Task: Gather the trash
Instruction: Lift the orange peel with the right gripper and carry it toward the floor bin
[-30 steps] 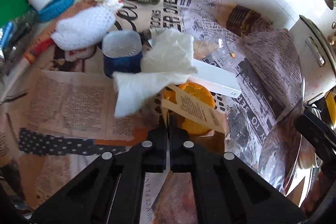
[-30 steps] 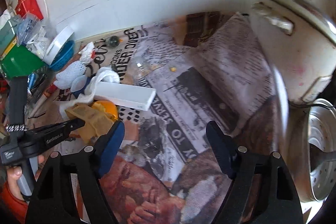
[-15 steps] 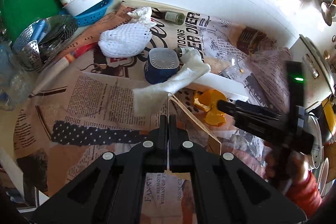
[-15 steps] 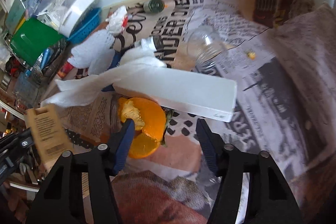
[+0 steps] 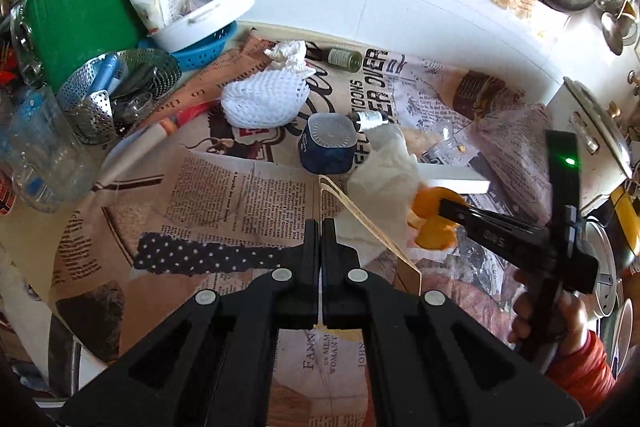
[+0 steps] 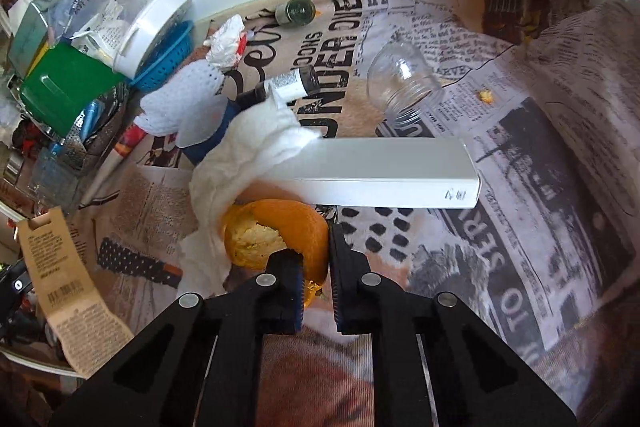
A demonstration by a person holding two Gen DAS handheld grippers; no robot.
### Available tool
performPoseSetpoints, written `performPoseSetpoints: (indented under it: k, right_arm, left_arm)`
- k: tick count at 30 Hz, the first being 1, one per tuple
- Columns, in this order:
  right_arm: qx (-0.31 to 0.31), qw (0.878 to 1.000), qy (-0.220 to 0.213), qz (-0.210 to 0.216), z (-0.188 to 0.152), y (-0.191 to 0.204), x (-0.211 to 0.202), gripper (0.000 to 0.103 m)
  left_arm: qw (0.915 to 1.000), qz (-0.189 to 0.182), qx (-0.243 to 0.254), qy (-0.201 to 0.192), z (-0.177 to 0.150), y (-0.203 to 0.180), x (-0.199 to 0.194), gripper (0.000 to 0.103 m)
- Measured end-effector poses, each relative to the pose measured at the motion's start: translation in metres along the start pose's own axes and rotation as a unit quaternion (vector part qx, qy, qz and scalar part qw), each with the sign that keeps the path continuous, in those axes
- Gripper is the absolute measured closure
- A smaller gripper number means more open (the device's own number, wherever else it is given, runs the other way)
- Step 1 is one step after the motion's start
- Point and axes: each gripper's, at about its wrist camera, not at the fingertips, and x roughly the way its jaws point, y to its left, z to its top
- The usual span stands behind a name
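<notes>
My left gripper point(image 5: 320, 227) is shut on a brown card tag point(image 5: 372, 227), held edge-on above the newspaper; the right wrist view shows the tag point(image 6: 60, 287) at far left. My right gripper point(image 6: 312, 251) is shut on an orange peel point(image 6: 276, 227), its pads pressing the peel's rim. From the left wrist view that gripper point(image 5: 444, 205) reaches in from the right onto the peel point(image 5: 434, 237). A crumpled white paper towel point(image 6: 248, 155) drapes over the peel's far side and one end of a long white box point(image 6: 384, 163).
Newspaper point(image 5: 224, 195) covers the counter. On it are a blue tin point(image 5: 328, 147), a white foam net point(image 5: 264, 101), a small bottle point(image 5: 344, 59), a tube point(image 6: 288, 85) and a clear jar point(image 6: 400, 83) on its side. Containers crowd the left; a white appliance point(image 5: 592, 147) stands right.
The right gripper dropped toward the orange peel and its jaws closed on it. The left gripper rose and drew back with the card tag, so more of the counter shows.
</notes>
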Motion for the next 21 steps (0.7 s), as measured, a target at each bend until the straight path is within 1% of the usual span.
performPoseSetpoints:
  k: [2, 5, 8, 13, 17, 18, 20, 21]
  right_arm:
    - [0.0, 1.0, -0.017, -0.016, -0.007, 0.005, -0.019, 0.093]
    - [0.006, 0.997, -0.046, -0.057, -0.016, 0.017, -0.043, 0.093]
    - [0.017, 0.992, -0.075, -0.103, -0.028, 0.03, -0.063, 0.093]
    - [0.05, 0.981, -0.117, -0.146, -0.054, 0.053, -0.094, 0.093]
    - [0.062, 0.966, -0.163, -0.191, -0.073, 0.076, -0.112, 0.093]
    - [0.061, 0.96, -0.176, -0.208, -0.077, 0.082, -0.114, 0.093]
    - [0.056, 0.949, -0.194, -0.241, -0.084, 0.093, -0.117, 0.093]
    - [0.053, 0.947, -0.196, -0.251, -0.087, 0.099, -0.116, 0.093]
  left_arm:
    - [1.0, -0.005, 0.006, -0.006, -0.001, 0.003, -0.009, 0.103]
    - [0.9996, -0.017, 0.015, -0.014, -0.004, 0.008, -0.024, 0.103]
    - [0.9987, -0.035, 0.028, -0.026, -0.013, 0.019, -0.043, 0.103]
    - [0.9955, -0.059, 0.063, -0.039, -0.035, 0.045, -0.077, 0.103]
    - [0.9925, -0.071, 0.087, -0.048, -0.058, 0.069, -0.102, 0.103]
    - [0.9918, -0.073, 0.092, -0.051, -0.063, 0.075, -0.107, 0.103]
    - [0.9905, -0.078, 0.099, -0.055, -0.073, 0.089, -0.118, 0.103]
    - [0.9901, -0.08, 0.101, -0.055, -0.078, 0.096, -0.121, 0.103]
